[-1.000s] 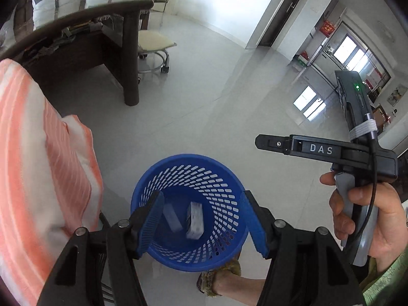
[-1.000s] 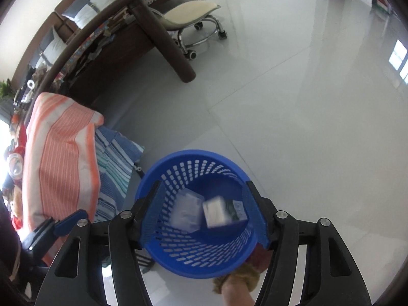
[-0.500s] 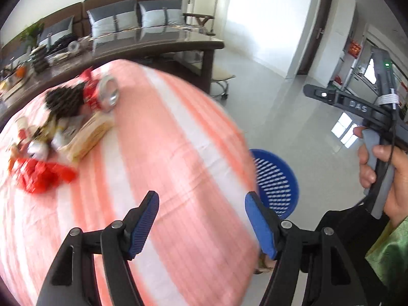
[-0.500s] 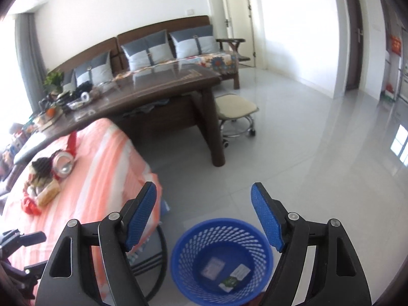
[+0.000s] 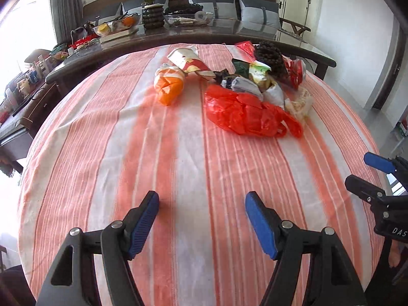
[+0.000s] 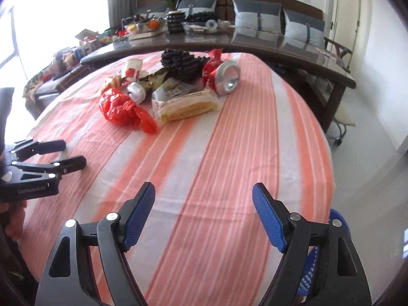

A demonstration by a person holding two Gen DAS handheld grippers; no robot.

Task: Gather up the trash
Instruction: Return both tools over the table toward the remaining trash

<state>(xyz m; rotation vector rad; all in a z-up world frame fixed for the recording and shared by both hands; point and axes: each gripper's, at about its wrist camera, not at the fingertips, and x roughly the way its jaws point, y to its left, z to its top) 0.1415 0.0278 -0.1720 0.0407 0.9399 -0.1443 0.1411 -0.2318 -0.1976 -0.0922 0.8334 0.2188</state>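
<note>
1. My left claw (image 5: 201, 219) and right claw (image 6: 202, 215) hang empty, jaws just widened, ready for another grab.
2. The trash pile (image 5: 242, 89) waits across the striped table (image 5: 102, 153); the blue basket (image 6: 338, 219) sits below the edge for drops.

blue basket (image 6: 338, 219): mostly hidden behind striped cloth (image 6: 229, 153) and gripper arm | trash pile (image 5: 250, 94): back pieces hidden | far table things (image 5: 114, 28): too small to tell
</note>
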